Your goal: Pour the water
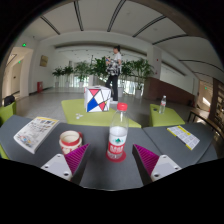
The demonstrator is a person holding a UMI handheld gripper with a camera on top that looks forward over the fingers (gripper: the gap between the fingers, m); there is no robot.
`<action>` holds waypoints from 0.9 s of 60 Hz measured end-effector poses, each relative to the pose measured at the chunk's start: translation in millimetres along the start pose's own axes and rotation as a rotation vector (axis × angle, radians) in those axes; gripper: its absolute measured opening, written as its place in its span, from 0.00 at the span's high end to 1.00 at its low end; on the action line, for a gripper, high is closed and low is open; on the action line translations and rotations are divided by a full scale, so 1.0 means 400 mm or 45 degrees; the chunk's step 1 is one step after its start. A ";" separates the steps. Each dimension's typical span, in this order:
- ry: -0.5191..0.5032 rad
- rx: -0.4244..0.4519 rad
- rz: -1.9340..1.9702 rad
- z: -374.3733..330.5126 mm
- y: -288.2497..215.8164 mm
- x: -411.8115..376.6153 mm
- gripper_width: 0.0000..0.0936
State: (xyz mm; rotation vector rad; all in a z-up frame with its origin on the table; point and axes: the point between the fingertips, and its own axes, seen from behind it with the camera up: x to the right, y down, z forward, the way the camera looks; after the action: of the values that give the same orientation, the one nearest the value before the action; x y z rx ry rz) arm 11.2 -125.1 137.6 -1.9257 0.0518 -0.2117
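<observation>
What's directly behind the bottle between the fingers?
Beyond the bottle, which stands between the open fingers of the gripper, a red-topped stemmed item stands on the table, with a multicoloured box beside it. The table surface right behind the bottle is hidden by the bottle itself.

A bottle stands on the table just ahead, a tape roll perhaps left of it.

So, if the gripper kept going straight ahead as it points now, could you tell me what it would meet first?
Most likely the bottle, standing upright on the table just ahead of the open gripper, roughly centred between its fingers. The depth is hard to judge.
</observation>
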 end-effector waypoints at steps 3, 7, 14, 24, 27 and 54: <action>0.001 -0.017 0.006 -0.075 0.007 -0.009 0.09; -0.011 -0.031 0.019 -0.180 0.021 -0.025 0.09; -0.007 -0.047 0.055 -0.351 0.037 -0.032 0.09; 0.010 -0.038 0.069 -0.561 0.042 -0.026 0.09; 0.005 -0.048 0.067 -0.617 0.046 -0.030 0.09; -0.014 0.011 0.100 -0.888 -0.027 -0.025 0.09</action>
State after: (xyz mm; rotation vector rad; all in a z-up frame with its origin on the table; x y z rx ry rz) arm -60.7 -447.6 268.3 -1.9124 0.1183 -0.1484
